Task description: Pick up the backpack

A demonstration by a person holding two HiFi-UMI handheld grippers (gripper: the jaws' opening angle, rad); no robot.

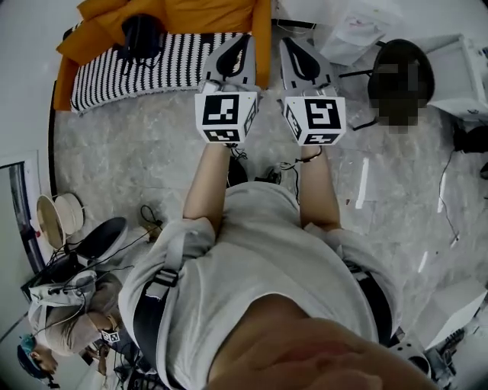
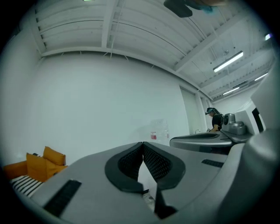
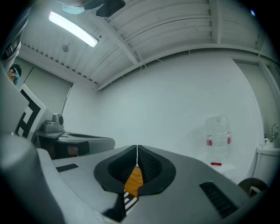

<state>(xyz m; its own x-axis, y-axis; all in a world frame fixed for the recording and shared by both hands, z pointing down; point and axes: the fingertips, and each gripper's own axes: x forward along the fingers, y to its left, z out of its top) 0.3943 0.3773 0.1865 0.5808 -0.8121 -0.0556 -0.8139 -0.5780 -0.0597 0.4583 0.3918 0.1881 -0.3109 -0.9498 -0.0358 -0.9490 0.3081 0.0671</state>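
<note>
Ahead of the jaws and off to their left, the backpack [image 1: 142,36] sits on the striped sofa [image 1: 130,72], a dark lump against the orange cushions [image 1: 191,14]. It is well apart from both grippers and nothing is touching it.

The left gripper [image 1: 242,39] and right gripper [image 1: 287,40] are held out side by side in front of the person's chest. Both point level at the white wall [image 2: 109,100] rather than down at the sofa. This looks like a neutral ready pose, with no reach begun.

Both pairs of jaws are closed and empty.
- **Left gripper view:** the pads meet at the tip, with only wall beyond them.
- **Right gripper view:** the pads meet in a thin line. The orange and stripes showing in the gap below are the sofa beyond, not something held.

The backpack lies lower than the jaws, beyond the tips and nearer the left gripper's side. Neither gripper view shows it. The left gripper view catches only the cushions low at its left edge.

Judged from this, the jaws have to open, swing left and drop toward the sofa before any grab. The soft bag will likely need a pinch on a strap or top fold.
</note>
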